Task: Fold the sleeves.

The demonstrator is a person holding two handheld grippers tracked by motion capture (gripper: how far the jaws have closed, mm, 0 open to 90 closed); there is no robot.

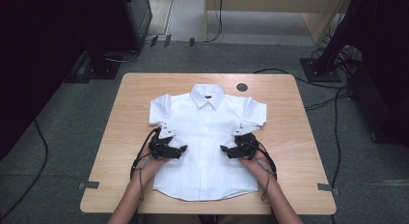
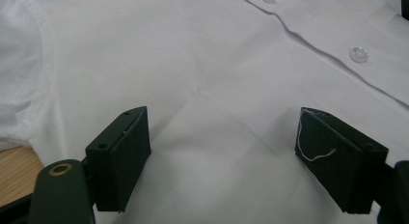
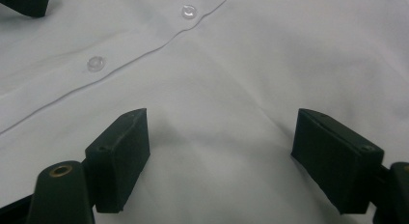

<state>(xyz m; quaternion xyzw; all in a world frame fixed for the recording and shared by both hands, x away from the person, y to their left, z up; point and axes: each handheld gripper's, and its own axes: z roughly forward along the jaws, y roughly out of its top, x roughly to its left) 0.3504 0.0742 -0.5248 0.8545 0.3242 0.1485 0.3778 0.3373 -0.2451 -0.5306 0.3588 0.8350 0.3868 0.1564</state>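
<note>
A: Left gripper?

B: Jaws spread wide, nothing pinched between. Hovering just over the white shirt, on the wearer-side panel beside the button placket. Loose thread stuck on one pad. Sliver of wooden table at the corner, past the shirt's edge.

A: Right gripper?

B: Same story: jaws apart, released, bare cloth between them, two buttons along the placket beyond. Tip of the other gripper poking in at the top corner.

A: From above?

B: Left gripper and right gripper pointed toward each other across the shirt's middle, each in a hand, cables trailing back. Shirt flat, buttoned, front up, collar away from the person, sleeves out, centred on the table. Round grommet hole near the far edge.
</note>
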